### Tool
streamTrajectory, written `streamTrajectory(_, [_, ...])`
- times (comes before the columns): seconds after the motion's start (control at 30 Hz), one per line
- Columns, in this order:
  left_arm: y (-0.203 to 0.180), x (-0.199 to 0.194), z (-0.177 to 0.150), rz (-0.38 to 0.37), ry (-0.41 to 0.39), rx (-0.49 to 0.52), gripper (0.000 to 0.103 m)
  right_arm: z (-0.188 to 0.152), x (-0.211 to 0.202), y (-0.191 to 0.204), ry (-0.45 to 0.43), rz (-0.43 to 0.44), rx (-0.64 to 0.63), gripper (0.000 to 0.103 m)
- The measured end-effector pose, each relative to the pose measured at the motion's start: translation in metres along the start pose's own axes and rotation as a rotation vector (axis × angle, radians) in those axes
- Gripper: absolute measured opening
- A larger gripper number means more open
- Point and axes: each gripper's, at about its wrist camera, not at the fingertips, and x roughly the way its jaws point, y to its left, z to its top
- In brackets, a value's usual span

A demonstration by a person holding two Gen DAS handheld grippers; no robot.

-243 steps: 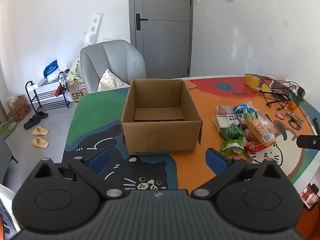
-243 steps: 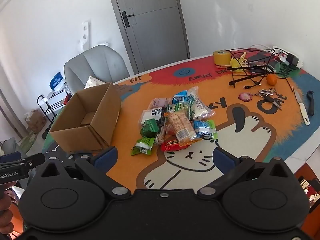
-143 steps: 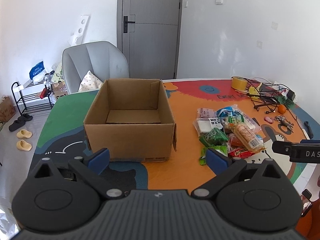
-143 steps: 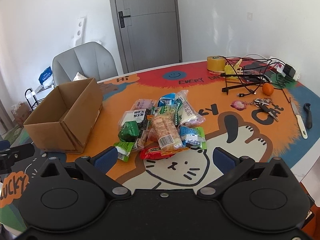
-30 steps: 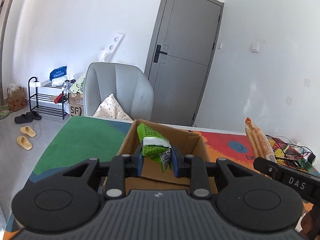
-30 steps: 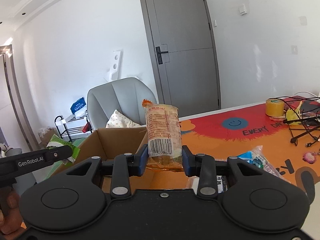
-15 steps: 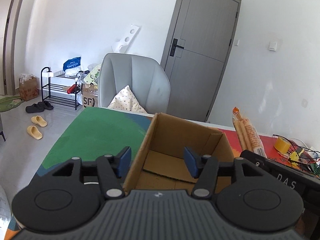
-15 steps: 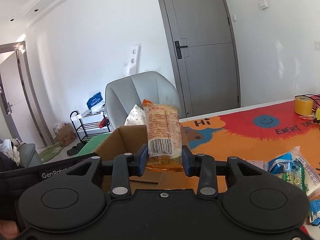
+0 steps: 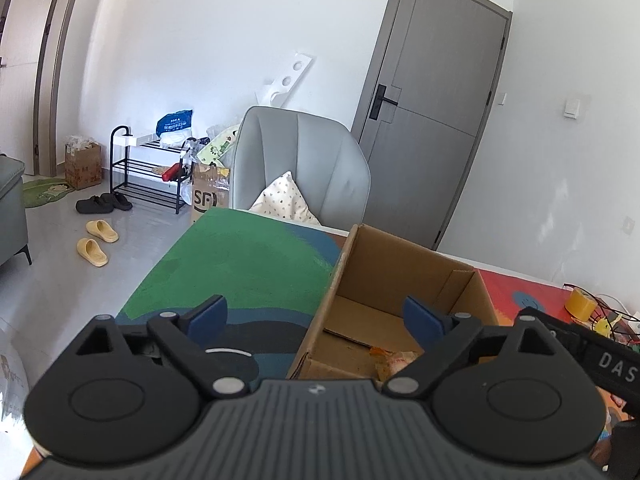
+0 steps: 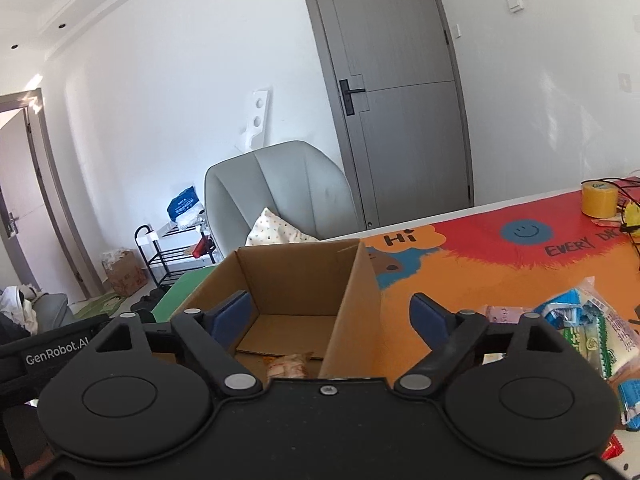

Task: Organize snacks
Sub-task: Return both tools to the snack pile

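both grippers are held over the near edge of the open cardboard box (image 9: 404,280), which stands on the table's colourful printed mat (image 9: 248,264).

left gripper (image 9: 316,316): its jaws are opening, the blue fingertips (image 9: 208,312) well apart, with nothing between them. they straddle the box's left wall, one tip over the green part of the mat, the other over the box interior.

right gripper (image 10: 330,314): its jaws are opening too, spread wide and holding nothing. they straddle the box's right wall, the left tip over the interior, the right tip over the orange part of the mat.

box contents: one orange-and-pale snack packet (image 10: 290,364) lies on the box floor close to the near wall, partly hidden by the gripper body; in the left wrist view it shows at (image 9: 394,360). whether anything else lies in the box cannot be told, as the near floor is hidden.

remaining snacks: a cluster of packets (image 10: 580,320), blue, green and pale, lies on the mat to the right of the box, apart from it.

other items: a roll of yellow tape (image 10: 599,199) sits at the far right of the table beside black cables. a grey chair (image 9: 300,172) with a spotted cushion stands beyond the table's far edge.
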Motion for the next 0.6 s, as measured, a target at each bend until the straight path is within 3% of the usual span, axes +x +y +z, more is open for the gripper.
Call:
streamTrajectory(0.13, [-0.005,-0.006,-0.006,0.004,0.006,0.002,0.096,-0.003,-0.016,-0.014,-0.011,-0.039,0.018,0.103])
streamTrajectory(0.6, [-0.043,-0.028,-0.019,-0.073,0.017,0.049,0.102,-0.008,-0.061,-0.066,-0.026,-0.104,0.074,0.103])
